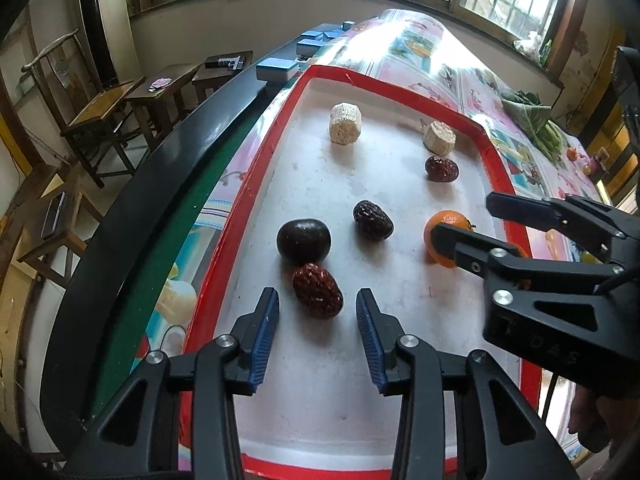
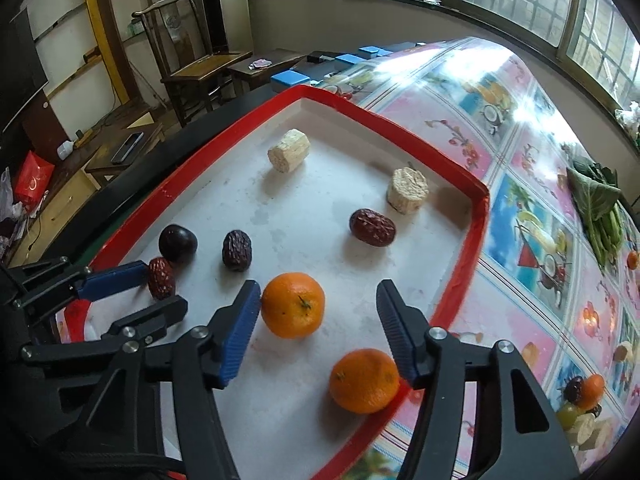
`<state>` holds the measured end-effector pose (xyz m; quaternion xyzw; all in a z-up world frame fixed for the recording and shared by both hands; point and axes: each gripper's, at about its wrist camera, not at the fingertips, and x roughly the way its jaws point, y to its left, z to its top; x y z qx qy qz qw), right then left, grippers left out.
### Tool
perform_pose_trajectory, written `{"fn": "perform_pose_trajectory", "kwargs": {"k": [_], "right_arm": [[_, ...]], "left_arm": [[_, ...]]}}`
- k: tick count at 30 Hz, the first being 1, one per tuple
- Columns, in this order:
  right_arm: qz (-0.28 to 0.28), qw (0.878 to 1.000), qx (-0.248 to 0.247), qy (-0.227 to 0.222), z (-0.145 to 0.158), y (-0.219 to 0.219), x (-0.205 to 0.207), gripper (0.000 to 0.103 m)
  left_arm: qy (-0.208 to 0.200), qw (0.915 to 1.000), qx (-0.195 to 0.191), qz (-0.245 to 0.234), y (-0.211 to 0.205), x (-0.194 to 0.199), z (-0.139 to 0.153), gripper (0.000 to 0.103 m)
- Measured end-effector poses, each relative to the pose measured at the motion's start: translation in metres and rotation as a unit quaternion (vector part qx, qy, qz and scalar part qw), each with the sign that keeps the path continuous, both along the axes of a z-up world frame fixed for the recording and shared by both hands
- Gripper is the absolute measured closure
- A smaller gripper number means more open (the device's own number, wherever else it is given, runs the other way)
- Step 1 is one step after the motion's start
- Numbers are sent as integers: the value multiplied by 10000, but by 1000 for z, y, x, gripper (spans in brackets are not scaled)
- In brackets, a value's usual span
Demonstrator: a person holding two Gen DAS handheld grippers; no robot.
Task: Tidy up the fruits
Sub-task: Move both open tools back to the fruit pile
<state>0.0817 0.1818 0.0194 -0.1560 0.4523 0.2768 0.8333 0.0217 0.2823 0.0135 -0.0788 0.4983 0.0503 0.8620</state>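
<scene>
A white tray with a red rim (image 1: 400,85) (image 2: 400,120) holds the fruit. My left gripper (image 1: 317,295) (image 2: 166,288) is open, with a wrinkled red date (image 1: 318,296) (image 2: 161,278) lying between its fingertips. A black plum (image 1: 304,240) (image 2: 178,243) sits just beyond that date. My right gripper (image 2: 318,287) (image 1: 466,216) is open around an orange (image 2: 293,305) (image 1: 454,219), whose left side is close against the left finger. A second orange (image 2: 364,380) lies by the right finger at the tray's near rim. A dark date (image 1: 373,220) (image 2: 237,250) and another red date (image 1: 441,168) (image 2: 372,227) lie further in.
Two pale cut cob pieces (image 1: 345,123) (image 1: 439,138) stand at the tray's far end. The tray rests on a flowered tablecloth (image 2: 520,152) with leafy greens (image 2: 600,216) to the right. Blue boxes (image 1: 276,70) sit beyond the far-left corner. Wooden chairs (image 2: 200,72) stand off the table.
</scene>
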Motion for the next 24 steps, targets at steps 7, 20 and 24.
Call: {"fn": "perform_pose_trajectory", "kwargs": {"k": [7, 20, 24], "right_arm": [[-31, 10000, -6, 24, 5, -17, -12, 39], [-249, 9994, 237, 102, 19, -72, -47, 31], [-503, 9979, 358, 212, 18, -105, -52, 29]], "left_arm": [[40, 9998, 128, 178, -5, -5, 4, 55], [98, 9986, 514, 113, -47, -7, 14, 53], [72, 9975, 673, -184, -79, -5, 19, 53]]}}
